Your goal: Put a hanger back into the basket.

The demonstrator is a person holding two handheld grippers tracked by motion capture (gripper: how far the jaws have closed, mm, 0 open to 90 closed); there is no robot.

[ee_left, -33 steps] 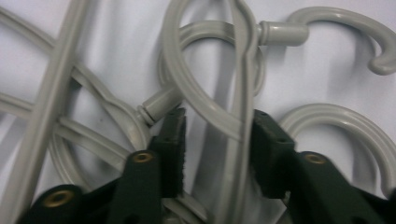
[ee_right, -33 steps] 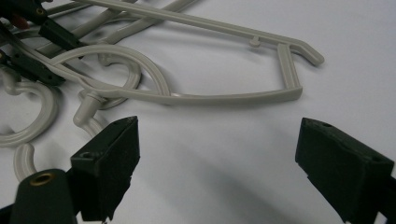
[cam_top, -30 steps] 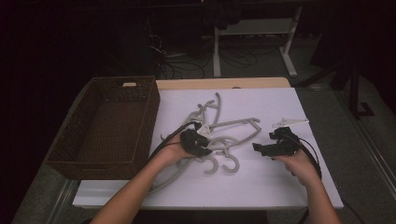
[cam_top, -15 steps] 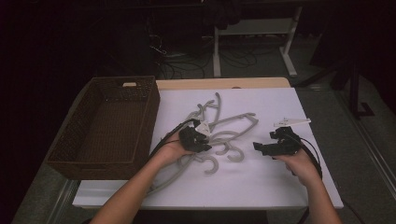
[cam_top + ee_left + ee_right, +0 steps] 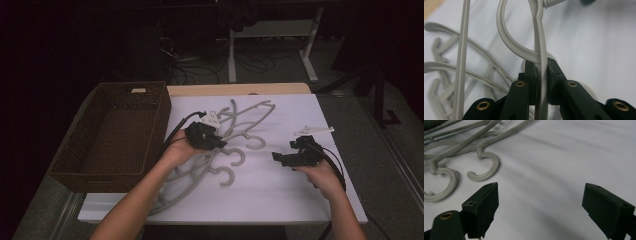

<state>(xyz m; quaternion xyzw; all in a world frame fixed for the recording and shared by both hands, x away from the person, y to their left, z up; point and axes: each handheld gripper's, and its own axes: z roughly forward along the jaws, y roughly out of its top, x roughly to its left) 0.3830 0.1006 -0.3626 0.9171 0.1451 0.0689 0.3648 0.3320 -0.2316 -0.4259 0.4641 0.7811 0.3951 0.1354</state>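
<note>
Three hook ends I can count on the grey hangers (image 5: 235, 132), which lie in a heap on the white sheet (image 5: 280, 200). How many hangers are in the heap I cannot tell for sure, as they cross over each other.

My left gripper (image 5: 216, 142) sits right at that heap, near its middle. In the left gripper view I see its two black jaws pinched tight on one thin grey hanger bar (image 5: 541, 75). The bar runs straight up between the jaws, and a curved hook (image 5: 509, 40) loops off to the left just above them. The jaws have just been closing, with the bar between them.

My right gripper (image 5: 280, 157) rests well apart from the heap, over a bare part of the sheet. Its jaws stand wide apart and hold nothing. In the right gripper view two hooks (image 5: 485, 167) lie ahead and to the left of its jaws, not touching them.

Compared with a second ago, the left gripper is higher, and the hanger it grips has come up with it. The heap has shifted: the long bars now fan out up and to the right. The right gripper has stayed where it was.

One brown basket (image 5: 75, 155) stands just left of the sheet. One small white thing (image 5: 312, 130) lies near the right gripper. Two grippers are in my hands.
</note>
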